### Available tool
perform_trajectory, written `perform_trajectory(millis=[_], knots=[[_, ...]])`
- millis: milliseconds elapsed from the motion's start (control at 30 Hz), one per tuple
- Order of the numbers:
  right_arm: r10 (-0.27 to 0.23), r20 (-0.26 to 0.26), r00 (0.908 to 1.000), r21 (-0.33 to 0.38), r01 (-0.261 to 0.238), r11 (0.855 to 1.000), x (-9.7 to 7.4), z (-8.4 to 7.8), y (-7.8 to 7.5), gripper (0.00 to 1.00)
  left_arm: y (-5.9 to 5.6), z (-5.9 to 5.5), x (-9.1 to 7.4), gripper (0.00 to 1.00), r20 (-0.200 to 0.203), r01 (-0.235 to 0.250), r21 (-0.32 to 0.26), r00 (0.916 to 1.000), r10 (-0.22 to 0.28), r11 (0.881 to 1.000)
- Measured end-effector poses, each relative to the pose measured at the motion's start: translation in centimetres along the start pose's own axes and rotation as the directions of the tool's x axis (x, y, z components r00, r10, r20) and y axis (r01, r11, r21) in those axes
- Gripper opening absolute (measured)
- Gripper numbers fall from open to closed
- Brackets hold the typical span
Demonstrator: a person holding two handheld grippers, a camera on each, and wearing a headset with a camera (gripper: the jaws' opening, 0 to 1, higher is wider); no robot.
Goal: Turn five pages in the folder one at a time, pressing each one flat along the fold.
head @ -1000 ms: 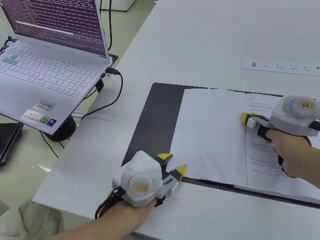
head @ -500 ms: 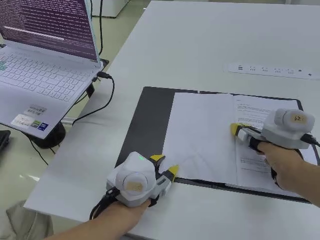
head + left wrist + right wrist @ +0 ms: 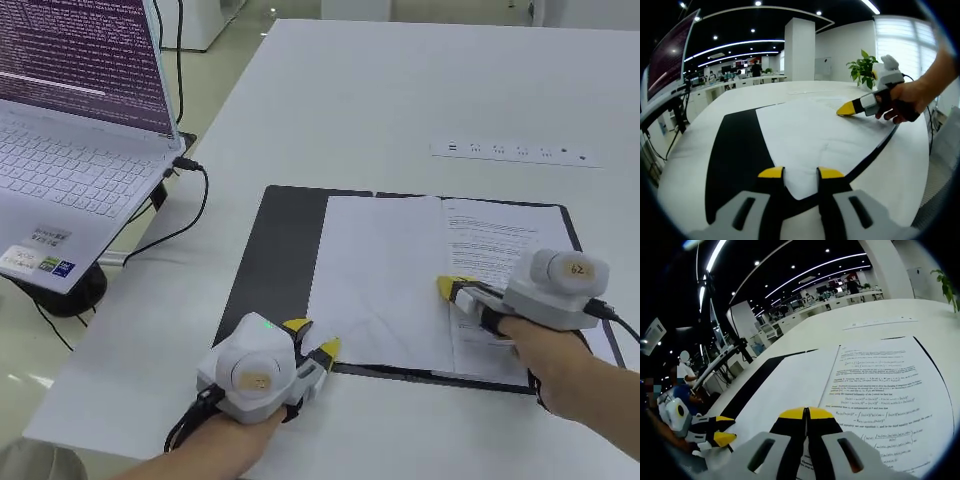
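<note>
Laptop (image 3: 70,130) sits open at the far left, off the edge of the white table (image 3: 350,90). Next along is my left gripper (image 3: 312,337), at the near left corner of the folder (image 3: 272,260). Its yellow-tipped jaws are spread apart, and in the left gripper view the near corner of the blank page (image 3: 375,275) lies between them. I cannot tell whether they touch the paper. The folder lies open and flat mid-table, with black cover showing left of the blank page. My right gripper (image 3: 447,287) has its jaws pressed together, tips down at the fold beside the printed page (image 3: 500,240). A power strip (image 3: 515,152) lies beyond the folder.
</note>
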State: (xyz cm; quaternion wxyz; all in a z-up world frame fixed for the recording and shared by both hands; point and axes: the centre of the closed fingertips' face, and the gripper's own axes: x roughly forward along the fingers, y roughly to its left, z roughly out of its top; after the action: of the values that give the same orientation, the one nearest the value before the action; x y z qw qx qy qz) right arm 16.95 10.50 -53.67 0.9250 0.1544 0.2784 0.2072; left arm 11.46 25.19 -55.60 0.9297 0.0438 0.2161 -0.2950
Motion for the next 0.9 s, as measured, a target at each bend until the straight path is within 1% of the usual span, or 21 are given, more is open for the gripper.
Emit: perform_trajectory(millis=[100, 267, 467, 633, 900], knots=[[0.009, -0.003, 1.0, -0.007, -0.009, 1.0, -0.1, -0.2, 0.0, 0.0, 0.0, 0.0, 0.0, 0.24, 0.0, 0.0, 0.0, 1.0, 0.0, 1.0], [0.027, -0.025, 0.9993, -0.022, -0.027, 0.999, -0.7, -1.4, 0.5, 0.0, 0.0, 0.0, 0.0, 0.24, 0.0, 0.0, -0.001, 1.0, 0.0, 1.0], [0.046, -0.043, 0.998, -0.013, -0.046, 0.999, -1.9, -2.9, 1.0, 0.0, 0.0, 0.0, 0.0, 0.24, -0.004, 0.0, 0.001, 1.0, 0.0, 1.0], [0.056, -0.054, 0.9969, -0.009, -0.057, 0.998, -2.9, -3.8, 1.6, 0.0, 0.0, 0.0, 0.0, 0.24, -0.006, 0.0, 0.001, 1.0, 0.0, 1.0], [0.074, -0.068, 0.995, 0.016, -0.073, 0.997, -5.1, -5.6, 2.5, 0.0, 0.0, 0.0, 0.0, 0.24, -0.01, 0.0, 0.003, 1.0, 0.0, 1.0]])
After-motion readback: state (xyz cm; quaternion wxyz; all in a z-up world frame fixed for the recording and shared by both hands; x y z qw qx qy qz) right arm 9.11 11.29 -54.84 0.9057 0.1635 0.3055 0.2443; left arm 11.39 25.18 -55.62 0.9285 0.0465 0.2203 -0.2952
